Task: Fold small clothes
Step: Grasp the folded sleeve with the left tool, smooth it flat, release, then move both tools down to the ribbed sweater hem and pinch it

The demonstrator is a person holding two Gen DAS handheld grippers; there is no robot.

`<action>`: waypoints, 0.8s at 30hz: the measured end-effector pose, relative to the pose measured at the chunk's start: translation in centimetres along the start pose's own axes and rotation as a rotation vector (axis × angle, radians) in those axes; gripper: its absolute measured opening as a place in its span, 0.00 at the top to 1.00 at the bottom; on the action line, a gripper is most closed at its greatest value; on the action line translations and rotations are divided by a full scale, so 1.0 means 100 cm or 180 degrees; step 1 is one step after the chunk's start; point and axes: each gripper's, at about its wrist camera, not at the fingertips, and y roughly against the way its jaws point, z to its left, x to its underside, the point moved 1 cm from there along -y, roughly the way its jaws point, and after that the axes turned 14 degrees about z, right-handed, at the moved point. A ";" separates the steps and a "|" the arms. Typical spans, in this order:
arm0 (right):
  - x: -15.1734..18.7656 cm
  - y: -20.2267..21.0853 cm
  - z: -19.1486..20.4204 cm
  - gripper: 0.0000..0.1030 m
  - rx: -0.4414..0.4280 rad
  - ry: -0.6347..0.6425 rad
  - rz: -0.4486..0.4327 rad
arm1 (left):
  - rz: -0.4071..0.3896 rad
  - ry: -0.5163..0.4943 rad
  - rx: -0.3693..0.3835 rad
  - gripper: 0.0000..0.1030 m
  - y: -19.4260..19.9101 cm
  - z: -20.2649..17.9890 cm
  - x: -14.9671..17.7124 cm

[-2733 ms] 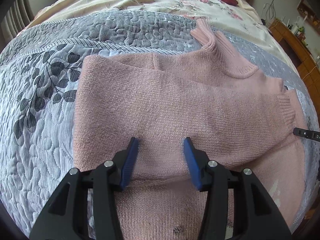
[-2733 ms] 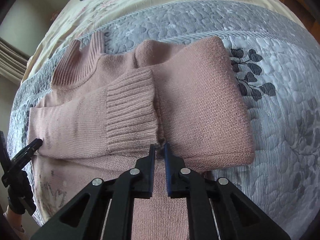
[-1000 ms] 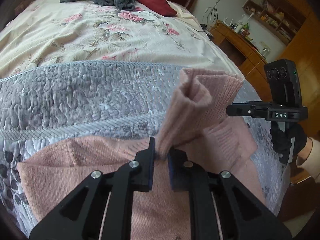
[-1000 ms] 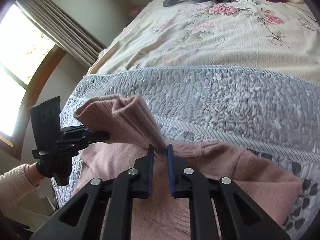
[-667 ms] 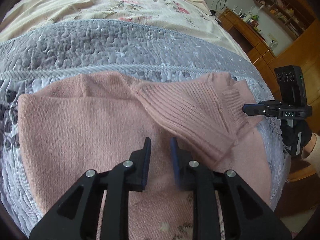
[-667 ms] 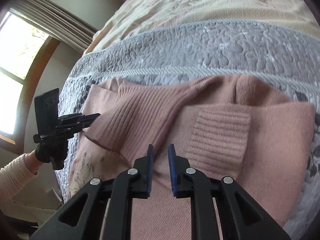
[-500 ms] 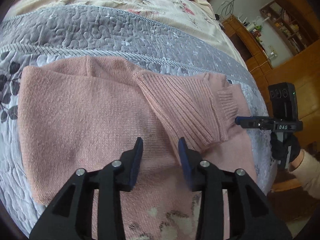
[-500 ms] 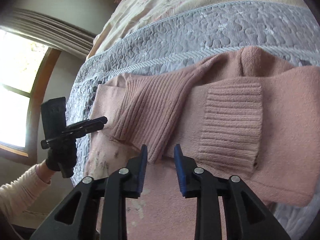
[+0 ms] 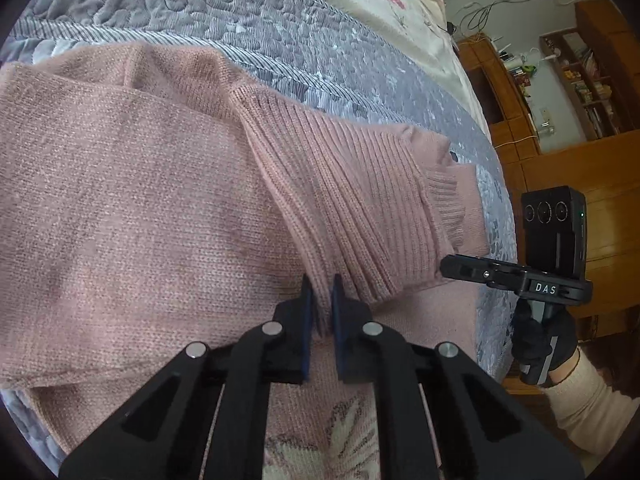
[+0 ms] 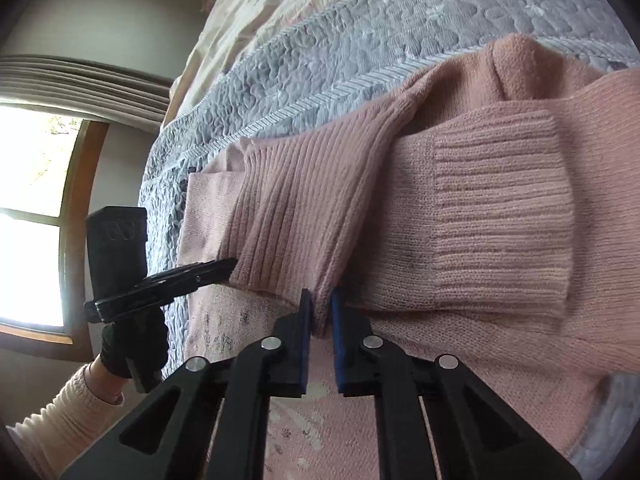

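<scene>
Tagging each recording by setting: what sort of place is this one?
Most likely a home bedroom: a pink sweater lies on a bed's grey quilted cover, with wooden shelving on one side and a curtained window on the other.

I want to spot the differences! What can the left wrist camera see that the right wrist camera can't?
Only the left wrist view shows the wooden shelves by the wall, and the right hand-held gripper reaching in from the side.

Only the right wrist view shows the window, the curtain, and the sleeve's ribbed cuff lying flat.

Both show the pink sweater on the grey quilt, and each camera's own hand-held gripper pinched shut on the ribbed collar, the left hand-held gripper included.
</scene>
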 end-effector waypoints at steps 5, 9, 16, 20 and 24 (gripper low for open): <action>0.008 -0.007 -0.003 0.92 0.0145 0.0053 0.0138 | 0.0098 -0.0071 -0.0162 0.94 0.004 0.012 0.006; 0.006 -0.027 -0.013 0.92 0.0265 -0.0033 0.0163 | 0.0119 -0.0095 -0.0236 0.93 -0.004 0.014 0.004; 0.012 -0.020 -0.010 0.84 0.0303 0.0028 0.0038 | 0.0002 -0.0155 -0.0493 0.87 -0.002 -0.001 0.009; 0.041 0.015 0.006 0.77 0.0359 0.0141 -0.0226 | -0.0207 -0.0267 -0.0800 0.62 0.019 -0.021 0.035; 0.099 0.037 0.019 0.65 0.0674 0.0237 -0.0298 | -0.0244 -0.0263 -0.1103 0.54 0.040 -0.029 0.096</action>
